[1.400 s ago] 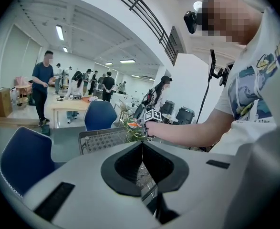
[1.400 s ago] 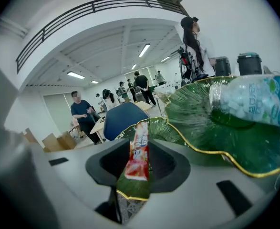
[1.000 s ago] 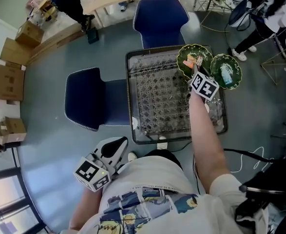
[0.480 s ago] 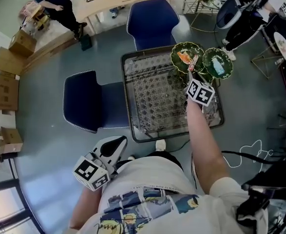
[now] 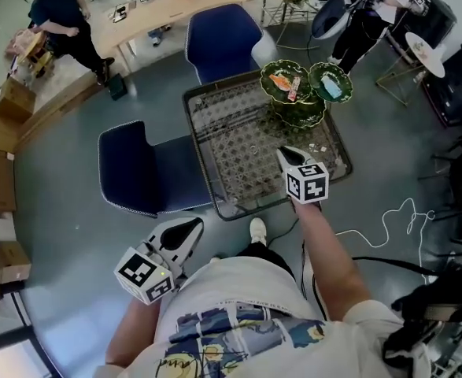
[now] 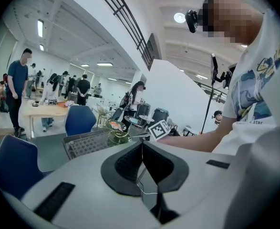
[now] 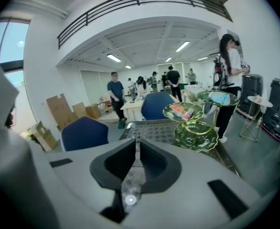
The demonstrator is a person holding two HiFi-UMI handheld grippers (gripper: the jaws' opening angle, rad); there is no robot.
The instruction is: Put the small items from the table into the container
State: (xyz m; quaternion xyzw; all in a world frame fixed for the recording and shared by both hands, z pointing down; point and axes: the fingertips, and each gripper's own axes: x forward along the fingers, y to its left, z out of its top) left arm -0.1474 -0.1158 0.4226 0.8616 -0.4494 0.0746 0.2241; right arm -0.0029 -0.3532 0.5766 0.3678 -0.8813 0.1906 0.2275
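Green leaf-shaped dishes stand on a tiered stand at the far right of the mesh-topped table (image 5: pixel 234 136). One dish (image 5: pixel 284 81) holds an orange item and a red packet, and another dish (image 5: pixel 330 83) holds a pale blue item. My right gripper (image 5: pixel 283 154) hovers over the table's near right part, well short of the dishes. Its jaws are closing, with a thin gap and nothing between them (image 7: pixel 136 144). The dishes (image 7: pixel 183 111) lie ahead of it to the right. My left gripper (image 5: pixel 190 227) is held low by my body, off the table, shut and empty (image 6: pixel 142 144).
A few small pale bits lie on the table near its right edge (image 5: pixel 319 146). One blue chair (image 5: pixel 140 168) stands left of the table and another (image 5: pixel 223 42) behind it. A white cable (image 5: pixel 388 223) trails on the floor at the right. People stand around a wooden table (image 5: pixel 175 2) farther back.
My right gripper has drawn back from the green dishes toward the table's near edge. The left gripper has stayed low beside my body.
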